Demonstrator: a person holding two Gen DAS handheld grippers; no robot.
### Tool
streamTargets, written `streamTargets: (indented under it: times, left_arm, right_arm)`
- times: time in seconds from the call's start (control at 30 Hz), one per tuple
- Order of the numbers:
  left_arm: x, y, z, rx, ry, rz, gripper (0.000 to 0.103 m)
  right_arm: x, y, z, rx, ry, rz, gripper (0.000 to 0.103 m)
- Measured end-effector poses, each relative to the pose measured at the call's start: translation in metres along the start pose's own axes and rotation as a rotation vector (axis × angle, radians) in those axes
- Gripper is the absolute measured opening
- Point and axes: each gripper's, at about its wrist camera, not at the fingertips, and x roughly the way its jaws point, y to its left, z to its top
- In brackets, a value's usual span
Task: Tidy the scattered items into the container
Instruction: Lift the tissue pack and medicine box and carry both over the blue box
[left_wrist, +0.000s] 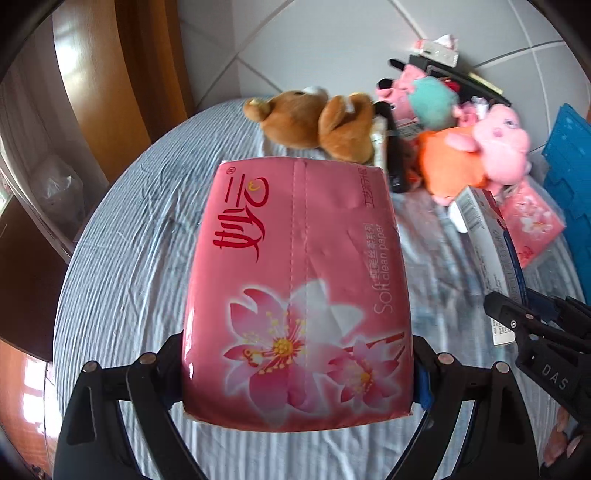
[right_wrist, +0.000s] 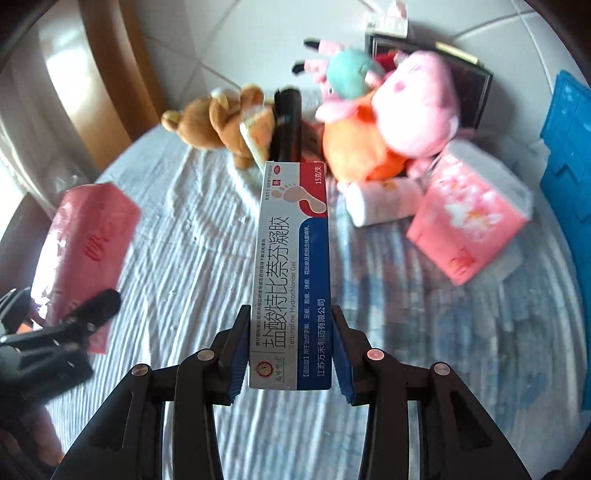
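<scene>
My left gripper (left_wrist: 295, 373) is shut on a pink tissue pack (left_wrist: 295, 288) with a flower print, held above the striped bedsheet (left_wrist: 129, 266). My right gripper (right_wrist: 290, 354) is shut on a white, blue and red ointment box (right_wrist: 291, 266), also held above the sheet. The box (left_wrist: 487, 236) and the right gripper show at the right of the left wrist view. The tissue pack (right_wrist: 85, 254) shows at the left of the right wrist view. A black container (right_wrist: 476, 96) lies at the far end, behind the toys.
A brown teddy bear (right_wrist: 221, 122), a pink plush pig in orange (right_wrist: 399, 122), a teal plush (right_wrist: 349, 72), a black tube (right_wrist: 288, 122), a white bottle (right_wrist: 384, 201) and a second pink tissue pack (right_wrist: 469, 225) lie ahead. A blue crate (right_wrist: 569, 147) is at right.
</scene>
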Motion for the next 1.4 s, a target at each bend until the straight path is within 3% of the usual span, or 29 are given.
streamTargets:
  times: [0.13,0.33,0.7,0.93,1.2,1.4]
  left_arm:
    - [-0.026,-0.025,-0.002,0.003,-0.029,-0.023,0.091]
    - [-0.073,-0.050,0.000,0.060,-0.134,-0.072,0.091]
    - [-0.132,-0.107,-0.004,0.129,-0.229,-0.207,0.091]
    - [-0.162,-0.178,-0.010,0.160,-0.298,-0.228,0.091]
    - [-0.201,-0.279,-0.019,0.073,-0.367,-0.212,0.091]
    - [-0.236,-0.338,-0.009,0.093,-0.425,-0.206,0.091]
  right_arm:
    - [-0.045,-0.019,-0.016,-0.018,-0.058,-0.004,0.039]
    - [-0.120,-0.034,-0.027,-0.007,-0.187,-0.067,0.039]
    - [-0.205,-0.064,-0.044,0.042,-0.317,-0.191,0.039]
    - [-0.249,-0.127,-0.057,0.049,-0.382,-0.232,0.039]
    - [-0.319,-0.217,-0.066,-0.084,-0.499,-0.292,0.039]
    - [-0.362,-0.293,-0.055,-0.040,-0.567,-0.323,0.039]
